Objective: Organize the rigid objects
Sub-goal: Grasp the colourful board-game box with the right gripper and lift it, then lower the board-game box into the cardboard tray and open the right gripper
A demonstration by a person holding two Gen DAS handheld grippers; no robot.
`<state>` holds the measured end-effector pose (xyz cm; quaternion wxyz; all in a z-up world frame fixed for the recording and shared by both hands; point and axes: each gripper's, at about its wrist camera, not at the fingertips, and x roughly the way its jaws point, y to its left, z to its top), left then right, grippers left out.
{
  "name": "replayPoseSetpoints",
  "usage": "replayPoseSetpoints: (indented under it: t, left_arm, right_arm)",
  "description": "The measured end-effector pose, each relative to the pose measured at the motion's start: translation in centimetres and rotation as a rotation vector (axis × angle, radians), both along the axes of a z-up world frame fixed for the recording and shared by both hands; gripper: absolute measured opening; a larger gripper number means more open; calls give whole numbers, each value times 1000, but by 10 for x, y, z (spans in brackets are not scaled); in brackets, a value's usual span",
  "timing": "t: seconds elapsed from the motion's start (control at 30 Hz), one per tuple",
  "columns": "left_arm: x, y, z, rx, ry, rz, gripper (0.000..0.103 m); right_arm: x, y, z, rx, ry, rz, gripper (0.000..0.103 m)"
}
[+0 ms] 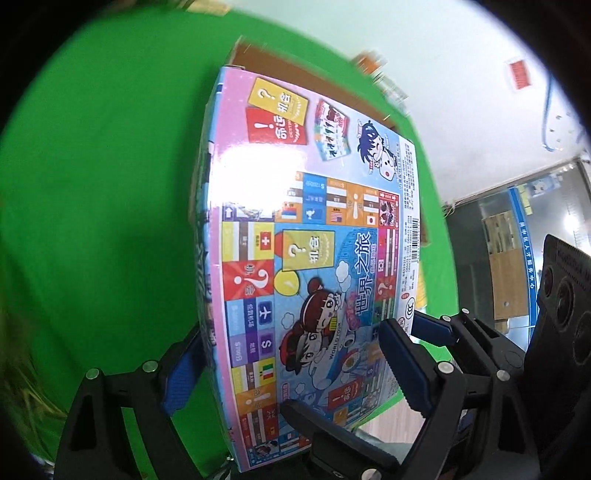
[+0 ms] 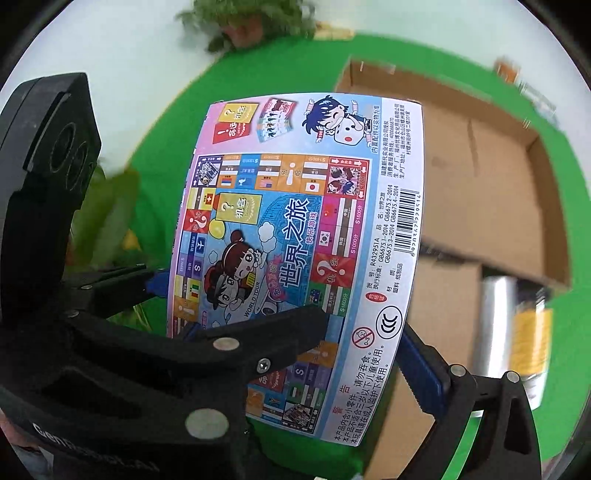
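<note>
A flat colourful board-game box (image 1: 310, 258) with cartoon figures and Chinese print fills both views; in the right wrist view (image 2: 295, 240) it hangs tilted above the green table. My left gripper (image 1: 291, 365) is shut on its near edge, one blue-padded finger (image 1: 406, 365) on the printed face and one (image 1: 181, 373) behind. My right gripper (image 2: 295, 354) grips the same box from the other side, with its blue pad (image 2: 421, 373) at the box's right edge. An open cardboard box (image 2: 480, 177) lies behind the game box.
A silver and yellow cylinder (image 2: 513, 332) lies on the green table (image 1: 92, 203) beside the cardboard box. Potted plants (image 2: 251, 22) stand at the back and leaves (image 2: 103, 210) at the left. White wall and a glass door (image 1: 517, 240) are beyond.
</note>
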<state>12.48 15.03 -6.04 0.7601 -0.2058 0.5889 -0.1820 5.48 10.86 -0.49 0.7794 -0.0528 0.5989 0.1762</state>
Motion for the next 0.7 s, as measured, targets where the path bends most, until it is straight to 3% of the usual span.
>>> replayPoseSetpoints:
  t: [0.17, 0.37, 0.5, 0.7]
  left_arm:
    - [23, -13, 50, 28, -113, -14, 89]
    - [38, -29, 76, 74, -169, -13, 89]
    - [41, -30, 73, 88, -167, -24, 89]
    - [64, -46, 52, 97, -106, -36, 89]
  right_arm:
    - [19, -10, 57, -8, -104, -24, 98]
    - [51, -45, 114, 38, -161, -38, 98]
    - [75, -59, 119, 51, -164, -49, 98]
    - [106, -76, 89, 58, -104, -67, 97]
